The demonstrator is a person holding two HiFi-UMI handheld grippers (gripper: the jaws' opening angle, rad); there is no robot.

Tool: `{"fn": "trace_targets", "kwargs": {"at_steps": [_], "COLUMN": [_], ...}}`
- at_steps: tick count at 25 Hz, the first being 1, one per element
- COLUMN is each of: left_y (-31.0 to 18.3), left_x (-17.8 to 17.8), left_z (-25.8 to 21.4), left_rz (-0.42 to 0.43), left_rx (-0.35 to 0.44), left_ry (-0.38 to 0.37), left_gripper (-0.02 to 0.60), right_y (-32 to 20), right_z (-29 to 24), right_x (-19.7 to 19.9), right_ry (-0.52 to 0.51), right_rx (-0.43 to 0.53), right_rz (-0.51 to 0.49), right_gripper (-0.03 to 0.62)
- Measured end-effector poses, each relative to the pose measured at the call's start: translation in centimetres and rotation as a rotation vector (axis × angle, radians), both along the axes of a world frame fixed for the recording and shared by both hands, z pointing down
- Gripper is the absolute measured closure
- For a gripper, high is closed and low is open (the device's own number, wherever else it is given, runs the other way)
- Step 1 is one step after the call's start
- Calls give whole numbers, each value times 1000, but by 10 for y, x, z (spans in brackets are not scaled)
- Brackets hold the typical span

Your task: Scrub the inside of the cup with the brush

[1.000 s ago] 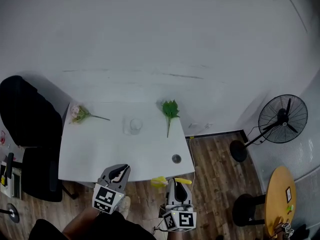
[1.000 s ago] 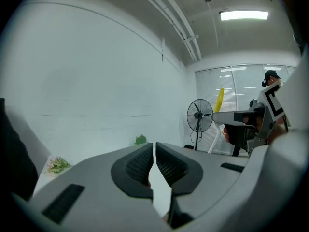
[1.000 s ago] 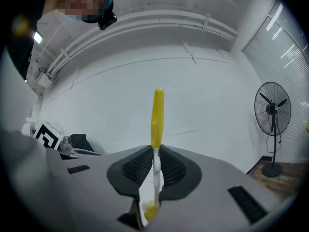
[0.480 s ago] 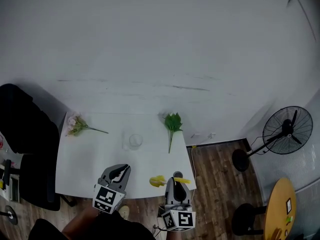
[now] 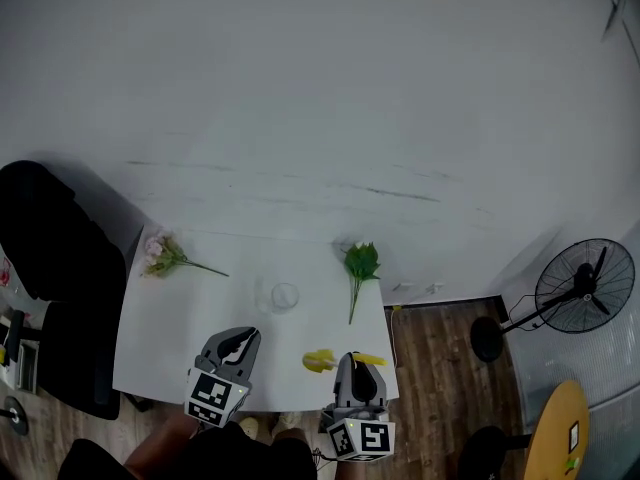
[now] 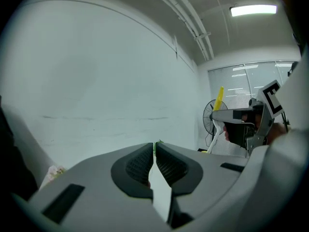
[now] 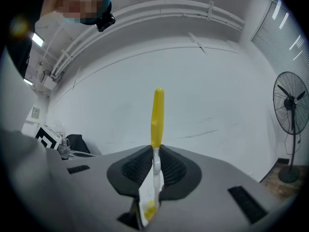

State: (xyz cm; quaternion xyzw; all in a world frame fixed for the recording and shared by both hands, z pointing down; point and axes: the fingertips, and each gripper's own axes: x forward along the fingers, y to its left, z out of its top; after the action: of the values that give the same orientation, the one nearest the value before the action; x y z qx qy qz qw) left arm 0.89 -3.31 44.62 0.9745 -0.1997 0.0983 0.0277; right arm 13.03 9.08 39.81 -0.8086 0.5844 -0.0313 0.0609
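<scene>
While the right hand-held gripper (image 5: 354,365) clamps the yellow brush (image 5: 318,361) crosswise, the cup (image 5: 284,296) stands farther off and left on the bench (image 5: 170,328); the left hand-held gripper (image 5: 236,341), clenched empty, sits nearer it.

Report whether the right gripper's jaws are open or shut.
Shut on the brush: the right gripper clamps its white handle between both jaws.

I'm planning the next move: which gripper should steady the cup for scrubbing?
Left, probably. The left gripper is shut and empty, so it could open for the cup; the right gripper is shut on the brush, which does the scrubbing.
</scene>
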Motion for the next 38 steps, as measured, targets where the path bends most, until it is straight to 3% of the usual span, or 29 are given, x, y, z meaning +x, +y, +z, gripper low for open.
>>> {"fn": "trace_targets", "kwargs": {"at_steps": [11,22,31,38], "left_y": [-70,-120,-147,-153], "left_x": [6,21,23,30], "left_z": [-1,15,46,74], "left_rz": [-188,-359,-447,-461], "left_rx": [-5,-35,-80,-129], "left_ry": [16,-40,-81,-107], "left_gripper": [546,546,546,546], "right_y": [-95,-189,-239,-249], "right_z": [-7,6,57,93], "right_x": [31,61,66,65], "right_ry": [23,-17,-67,-101], "right_rx": [-5,-7,-100,-178], "right_rz": [-180,-370,-457,-486], "right_gripper": [536,536,536,536]}}
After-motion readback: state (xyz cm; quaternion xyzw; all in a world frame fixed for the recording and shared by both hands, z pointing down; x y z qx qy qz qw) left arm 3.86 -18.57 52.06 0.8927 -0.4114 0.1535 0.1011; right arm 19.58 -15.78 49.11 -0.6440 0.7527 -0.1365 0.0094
